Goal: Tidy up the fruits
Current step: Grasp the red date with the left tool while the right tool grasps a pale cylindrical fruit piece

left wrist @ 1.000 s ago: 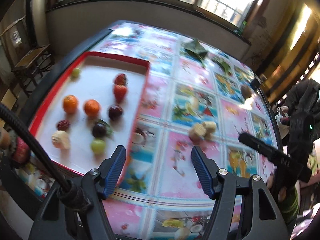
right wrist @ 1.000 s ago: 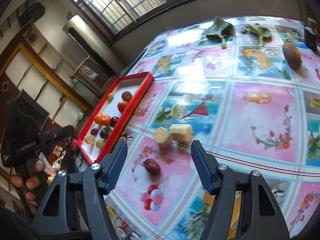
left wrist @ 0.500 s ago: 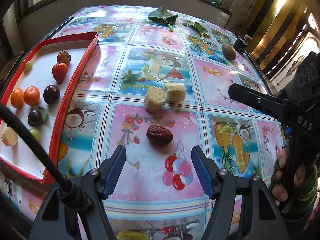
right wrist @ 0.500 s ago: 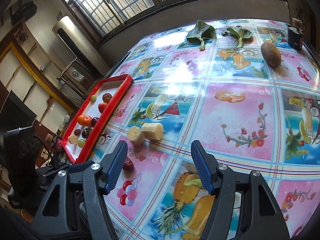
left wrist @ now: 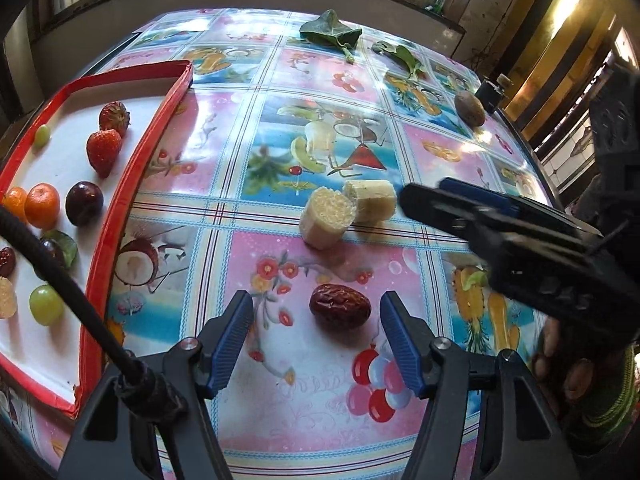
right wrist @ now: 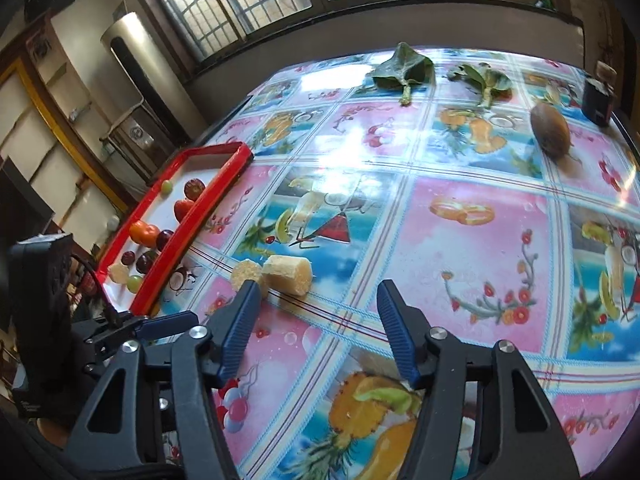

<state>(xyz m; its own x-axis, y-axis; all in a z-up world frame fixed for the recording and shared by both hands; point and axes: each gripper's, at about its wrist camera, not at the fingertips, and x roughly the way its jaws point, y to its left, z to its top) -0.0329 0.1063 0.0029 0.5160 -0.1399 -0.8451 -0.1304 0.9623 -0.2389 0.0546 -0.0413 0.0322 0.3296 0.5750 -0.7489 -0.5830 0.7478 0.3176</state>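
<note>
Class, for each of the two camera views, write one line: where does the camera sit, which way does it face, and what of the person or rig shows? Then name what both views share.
Left wrist: sits on the left gripper, looking down at a wrinkled dark-red date between its closing, not yet touching jaws; the right gripper and a hand show.
Right wrist: sits on the right gripper, jaws closing on nothing, facing across the fruit-print tablecloth.
Shared: red-rimmed white tray, two pale corn pieces.

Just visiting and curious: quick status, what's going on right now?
Left tongs closing around the red date, not yet touching. Right tongs empty, also closing. Nothing blocking the red tray.
</note>
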